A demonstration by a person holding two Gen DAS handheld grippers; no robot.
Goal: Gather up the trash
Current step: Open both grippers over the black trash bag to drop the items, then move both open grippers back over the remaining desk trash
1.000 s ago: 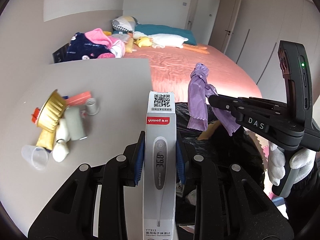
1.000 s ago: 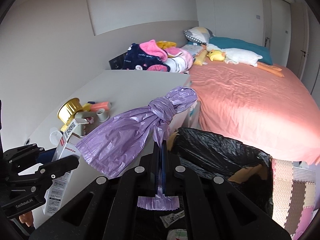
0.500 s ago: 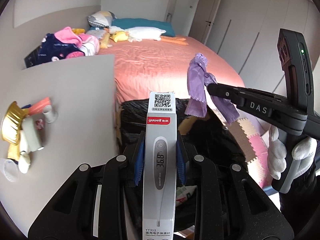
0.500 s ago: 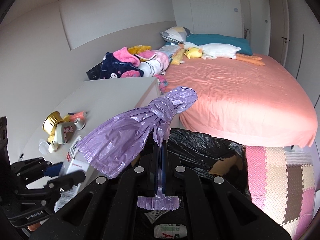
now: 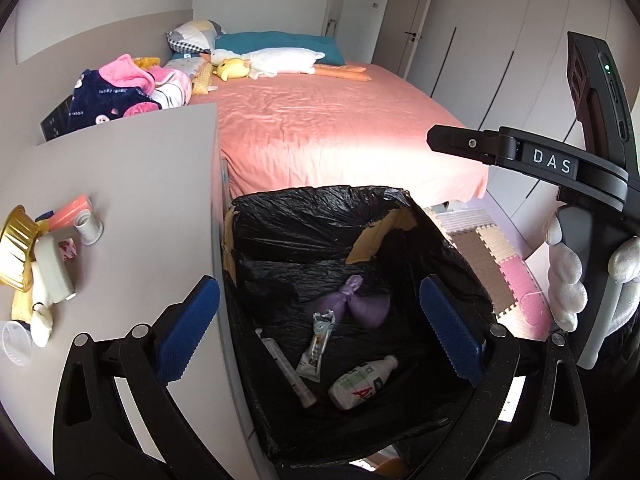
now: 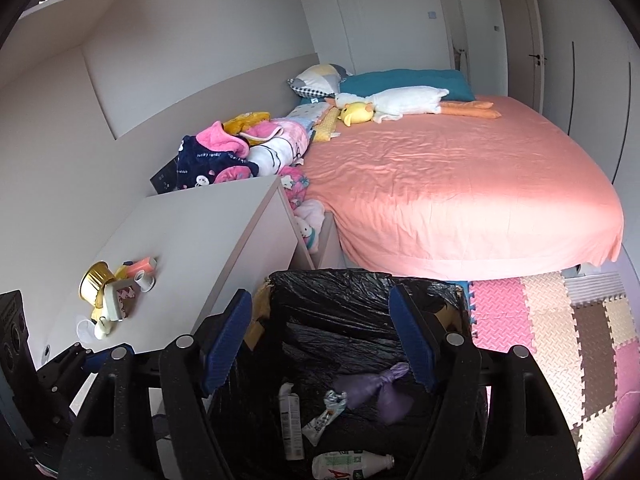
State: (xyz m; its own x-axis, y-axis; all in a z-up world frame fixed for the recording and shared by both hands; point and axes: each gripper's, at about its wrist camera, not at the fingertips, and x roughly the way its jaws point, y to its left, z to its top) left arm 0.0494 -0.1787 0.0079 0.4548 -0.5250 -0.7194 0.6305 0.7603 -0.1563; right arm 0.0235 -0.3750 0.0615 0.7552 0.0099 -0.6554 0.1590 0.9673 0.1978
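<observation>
A black-lined trash bin (image 5: 320, 224) (image 6: 352, 292) stands beside the white cabinet. Inside lie the purple knotted bag (image 5: 360, 308) (image 6: 376, 390), the thermometer box (image 5: 288, 372) (image 6: 291, 424), a wrapper (image 5: 318, 344) and a plastic bottle (image 5: 362, 380) (image 6: 352, 462). My left gripper (image 5: 320, 332) is open and empty above the bin. My right gripper (image 6: 320, 340) is open and empty above the bin; it also shows in the left wrist view (image 5: 516, 152).
A pile of trash lies on the white cabinet top (image 5: 120, 184): a gold tin (image 5: 16, 248) (image 6: 94, 284), a pink tube (image 5: 72, 210), a white cap (image 5: 89, 226), a clear cup (image 5: 16, 344). A pink bed (image 6: 448, 184) and foam floor mats (image 6: 560, 320) lie beyond.
Both grippers opened. The thermometer box dropped from the left gripper and the purple bag from the right gripper; both now lie inside the bin.
</observation>
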